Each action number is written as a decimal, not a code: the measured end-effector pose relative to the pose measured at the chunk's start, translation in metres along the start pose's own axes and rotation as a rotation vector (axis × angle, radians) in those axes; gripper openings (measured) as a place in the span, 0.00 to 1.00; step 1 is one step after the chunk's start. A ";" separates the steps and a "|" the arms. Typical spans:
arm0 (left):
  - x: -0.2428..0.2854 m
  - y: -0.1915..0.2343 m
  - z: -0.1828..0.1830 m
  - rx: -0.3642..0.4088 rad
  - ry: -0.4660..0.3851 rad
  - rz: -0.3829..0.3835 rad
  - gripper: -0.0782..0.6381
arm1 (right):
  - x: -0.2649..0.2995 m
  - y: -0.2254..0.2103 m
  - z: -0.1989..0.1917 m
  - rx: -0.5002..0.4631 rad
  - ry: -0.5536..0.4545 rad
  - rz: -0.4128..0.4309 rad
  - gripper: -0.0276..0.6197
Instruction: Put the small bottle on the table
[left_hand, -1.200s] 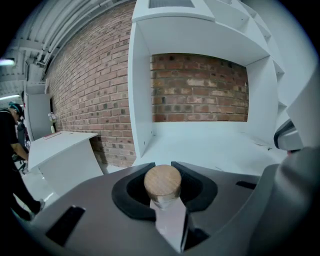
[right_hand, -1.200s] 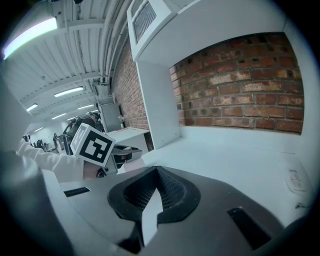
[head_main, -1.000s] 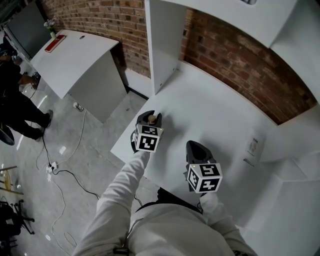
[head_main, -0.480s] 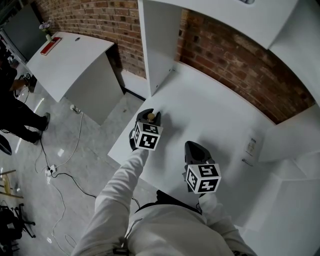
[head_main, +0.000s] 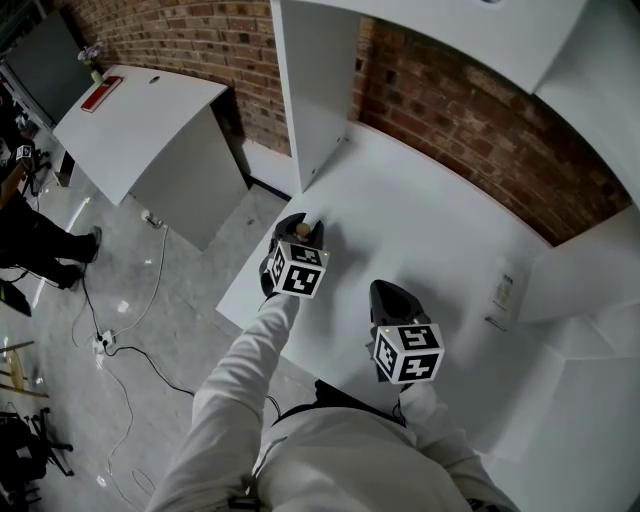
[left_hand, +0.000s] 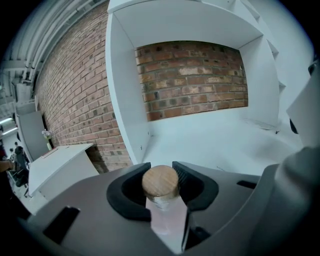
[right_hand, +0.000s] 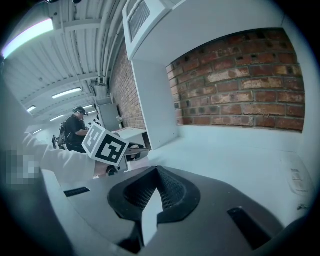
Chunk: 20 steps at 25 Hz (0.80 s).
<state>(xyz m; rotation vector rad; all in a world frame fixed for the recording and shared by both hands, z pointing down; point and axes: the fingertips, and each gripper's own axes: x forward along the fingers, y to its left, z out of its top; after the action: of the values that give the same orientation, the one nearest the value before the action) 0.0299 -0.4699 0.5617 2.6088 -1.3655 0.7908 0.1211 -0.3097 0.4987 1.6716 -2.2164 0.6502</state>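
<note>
The small clear bottle with a cork stopper (head_main: 301, 231) (left_hand: 161, 181) stands upright near the front-left corner of the white table (head_main: 430, 220). My left gripper (head_main: 300, 224) (left_hand: 160, 166) is around it, one jaw on each side of the cork. Its jaws are opening, and a thin gap shows on the left side. My right gripper (head_main: 392, 292) (right_hand: 157, 171) hovers over the table's front edge, to the right of the bottle, shut and holding nothing. The left gripper's marker cube (right_hand: 105, 145) shows in the right gripper view.
A tall white cabinet panel (head_main: 310, 90) rises behind the bottle, with a brick wall (head_main: 470, 120) at the back. A small label (head_main: 505, 292) lies on the table at right. To the left are a slanted white desk (head_main: 150, 110), floor cables (head_main: 130, 345) and a person (head_main: 25, 215).
My left gripper's jaws have parted a little around the bottle. Both grippers have kept their places. The person at the far left has shifted.
</note>
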 end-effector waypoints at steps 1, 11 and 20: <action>-0.001 0.000 0.000 0.005 0.001 0.001 0.29 | 0.000 0.001 0.000 -0.001 0.002 0.001 0.09; -0.026 0.001 0.006 -0.049 -0.036 0.014 0.36 | -0.005 0.007 0.001 -0.008 -0.007 0.019 0.09; -0.078 0.004 0.006 -0.157 -0.100 0.024 0.36 | -0.009 0.019 0.002 -0.037 -0.018 0.033 0.09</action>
<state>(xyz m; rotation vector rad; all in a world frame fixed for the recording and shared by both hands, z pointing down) -0.0069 -0.4165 0.5180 2.5454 -1.4241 0.5384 0.1056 -0.2987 0.4894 1.6318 -2.2590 0.6008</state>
